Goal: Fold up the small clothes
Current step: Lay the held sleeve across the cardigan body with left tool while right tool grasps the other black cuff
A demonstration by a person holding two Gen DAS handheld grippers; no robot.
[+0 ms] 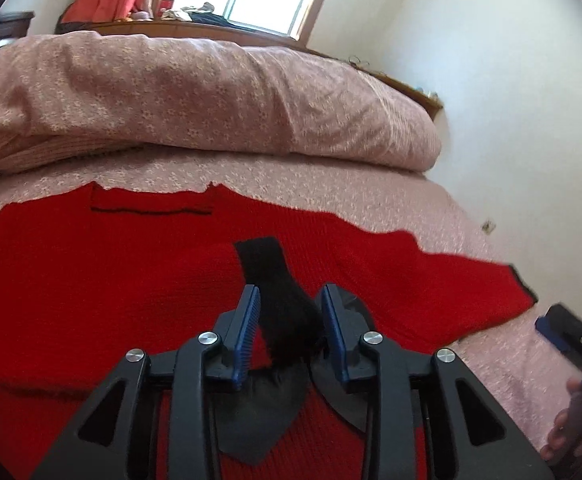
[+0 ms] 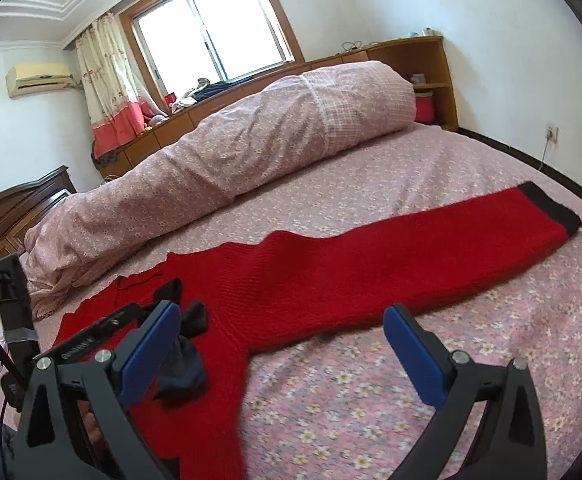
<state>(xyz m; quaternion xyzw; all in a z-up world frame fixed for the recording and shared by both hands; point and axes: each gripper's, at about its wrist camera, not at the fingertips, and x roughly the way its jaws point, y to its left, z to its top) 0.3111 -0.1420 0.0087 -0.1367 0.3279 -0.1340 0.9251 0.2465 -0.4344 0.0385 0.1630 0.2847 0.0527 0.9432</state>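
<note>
On the bed (image 2: 411,184), spread with a pink floral sheet, we record one red knitted sweater (image 2: 331,264) lying flat, its sleeve with a black cuff (image 2: 551,208) stretched out toward the far right side of the mattress. On the sweater's body we list a black sock (image 1: 279,292), dark and partly crumpled; one end of it rises between the blue pads of the left gripper (image 1: 291,328). The pads stand just beside the sock on either side, and we cannot tell whether they press it or only flank it. The right gripper (image 2: 283,344) hovers over the sheet beside the sweater's edge, its jaws spread wide with nothing between them. Behind the sweater we enter a long rolled quilt (image 2: 227,148) in matching pink floral cloth, lying along the bed. Against the far wall we note a wooden shelf unit (image 2: 431,80); one open compartment holds a red item, too small to name.
</note>
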